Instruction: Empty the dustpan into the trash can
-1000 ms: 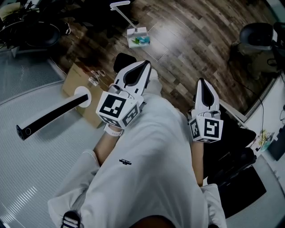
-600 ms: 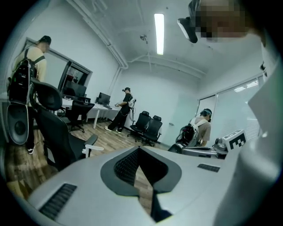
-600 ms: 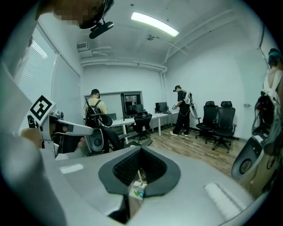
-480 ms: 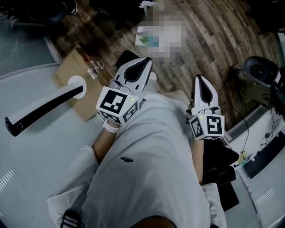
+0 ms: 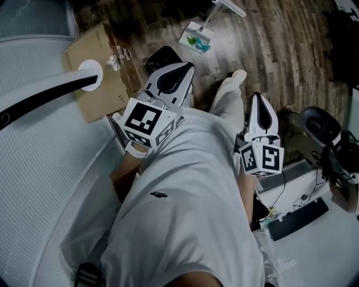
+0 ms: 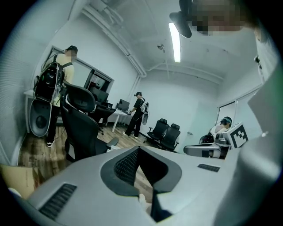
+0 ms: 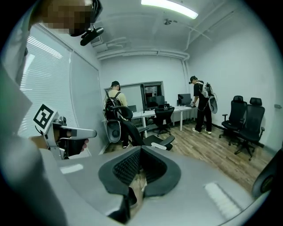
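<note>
Dustpan (image 5: 196, 38) sits on the wood floor, well out from the edge where the wood meets the pale ribbed flooring. It's a white pan w/ green & pale scraps in it, and its long white handle (image 5: 227, 7) slants up and away from the person.

Step in hand, as I read it: the approach, before any pickup. Nothing is gripped yet. The left gripper (image 5: 180, 73) is clenched on nothing, jaws fully together, and its own view shows only office chairs and people beyond the tips. The right gripper (image 5: 255, 103) is the same, closed & empty. Both are held out at about waist height, tipped a little down.

Pan vs. grippers: it lies ahead of both and lower, past the tips and touching neither. It's nearer the left gripper's line, a bit to that gripper's right, and further off from the right gripper, to its left. One leg w/ a pale shoe (image 5: 238, 75) steps out btwn the two. A cardboard box (image 5: 92, 78) lies flat by the wood's edge on the left, apart from the pan.

Next move prob. needs a gripper opened, lowered and closed round the handle, keeping the pan level so the scraps don't slide out. I can't pick out a trash can for sure, so it has to be found before tipping.
</note>
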### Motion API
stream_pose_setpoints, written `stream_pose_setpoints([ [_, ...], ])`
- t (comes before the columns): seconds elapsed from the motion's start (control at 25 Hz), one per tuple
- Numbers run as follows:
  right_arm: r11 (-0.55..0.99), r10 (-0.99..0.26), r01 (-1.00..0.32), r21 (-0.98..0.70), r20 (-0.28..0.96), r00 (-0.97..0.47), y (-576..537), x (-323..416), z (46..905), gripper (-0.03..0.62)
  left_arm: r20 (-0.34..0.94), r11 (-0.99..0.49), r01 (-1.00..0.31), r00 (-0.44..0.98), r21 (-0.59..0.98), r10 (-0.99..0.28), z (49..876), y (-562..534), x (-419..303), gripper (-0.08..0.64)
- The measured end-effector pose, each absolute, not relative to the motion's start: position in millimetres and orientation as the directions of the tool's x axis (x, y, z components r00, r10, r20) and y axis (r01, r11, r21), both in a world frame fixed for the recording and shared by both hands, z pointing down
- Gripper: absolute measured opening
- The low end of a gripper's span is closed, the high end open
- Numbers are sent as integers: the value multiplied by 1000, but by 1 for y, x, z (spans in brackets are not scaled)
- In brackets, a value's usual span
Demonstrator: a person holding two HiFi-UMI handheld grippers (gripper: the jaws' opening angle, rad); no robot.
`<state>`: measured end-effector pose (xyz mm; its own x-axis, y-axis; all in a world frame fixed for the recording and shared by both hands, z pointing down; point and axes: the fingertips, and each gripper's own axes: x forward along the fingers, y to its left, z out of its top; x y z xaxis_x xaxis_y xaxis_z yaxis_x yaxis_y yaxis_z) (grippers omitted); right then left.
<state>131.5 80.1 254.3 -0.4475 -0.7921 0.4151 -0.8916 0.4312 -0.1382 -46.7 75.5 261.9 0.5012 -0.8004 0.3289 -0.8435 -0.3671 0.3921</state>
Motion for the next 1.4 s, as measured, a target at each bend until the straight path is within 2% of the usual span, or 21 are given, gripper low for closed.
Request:
stream_pose_setpoints([
  [0.56, 658, -623, -707, -259, 341, -704, -85, 132, 255, 12, 365, -145, -922, 281, 358, -887, 246, -29, -21, 2],
  [0.92, 806, -476, -554, -208, 328, -816, -189, 126, 248, 12, 394, 51, -936, 97, 349, -914, 235, -85, -5, 2],
  [1.12, 886, -351, -420, -196, 308, -884, -219, 102, 250, 14, 432, 155, -933, 1, 326, -902, 241, -104, -9, 2],
  [1.28, 915, -236, -324, -239, 335, -912, -232, 77, 270, 72, 446, 234, -925, -81, 299, -892, 243, -111, -16, 2],
  [1.4, 925, -180, -281, -256, 356, -917, -233, 70, 282, 72, 472, 309, -898, -135, 313, -871, 257, -101, -15, 2],
])
